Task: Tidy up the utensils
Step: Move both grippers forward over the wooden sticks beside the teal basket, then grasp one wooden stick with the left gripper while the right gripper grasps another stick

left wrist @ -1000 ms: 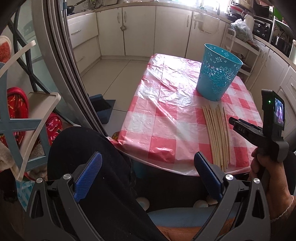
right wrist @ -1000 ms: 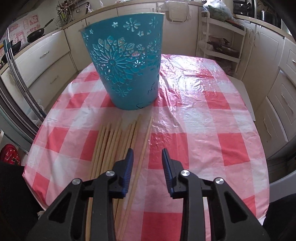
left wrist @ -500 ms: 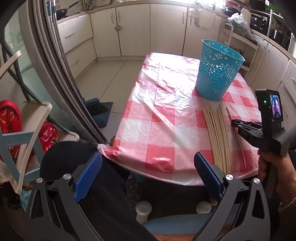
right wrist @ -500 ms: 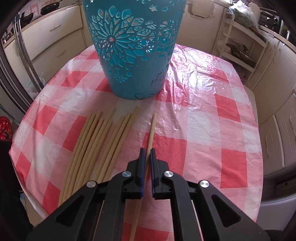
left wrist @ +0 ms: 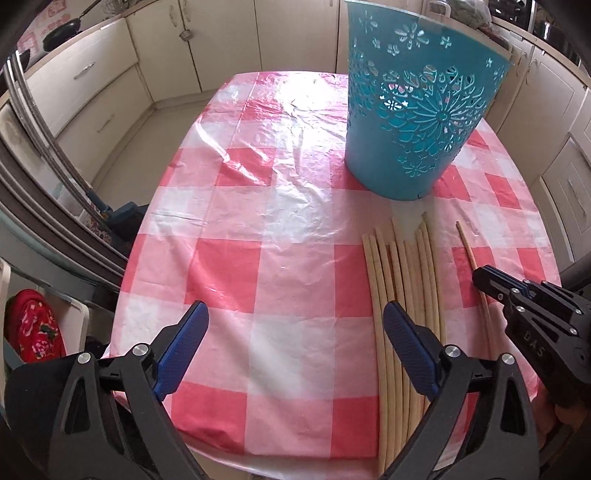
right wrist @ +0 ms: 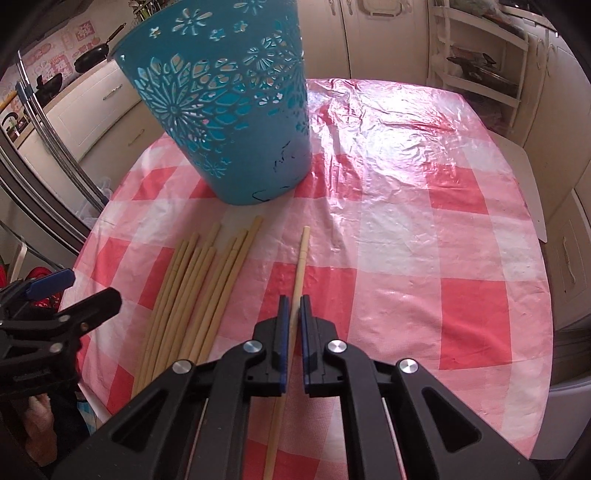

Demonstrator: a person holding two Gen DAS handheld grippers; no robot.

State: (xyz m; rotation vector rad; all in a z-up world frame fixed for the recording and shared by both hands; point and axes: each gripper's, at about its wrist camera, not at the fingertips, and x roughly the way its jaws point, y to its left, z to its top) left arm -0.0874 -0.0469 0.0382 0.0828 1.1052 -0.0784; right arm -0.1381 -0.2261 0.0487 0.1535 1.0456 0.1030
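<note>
A teal cut-out basket stands upright on the red-and-white checked tablecloth. Just in front of it lies a bundle of several long pale wooden chopsticks. One single chopstick lies apart to their right, and my right gripper is shut on it near its middle. My left gripper hangs open above the cloth, left of the bundle, holding nothing.
The table's near edge runs just below my grippers. Cream kitchen cabinets ring the room. A fridge's steel handles rise at the left, and a white shelf rack stands beyond the table's far right corner.
My right gripper closed on the rightmost chopstick and drew it away from the bundle. My left gripper swung in from beside the table to over the cloth, close to the bundle.
</note>
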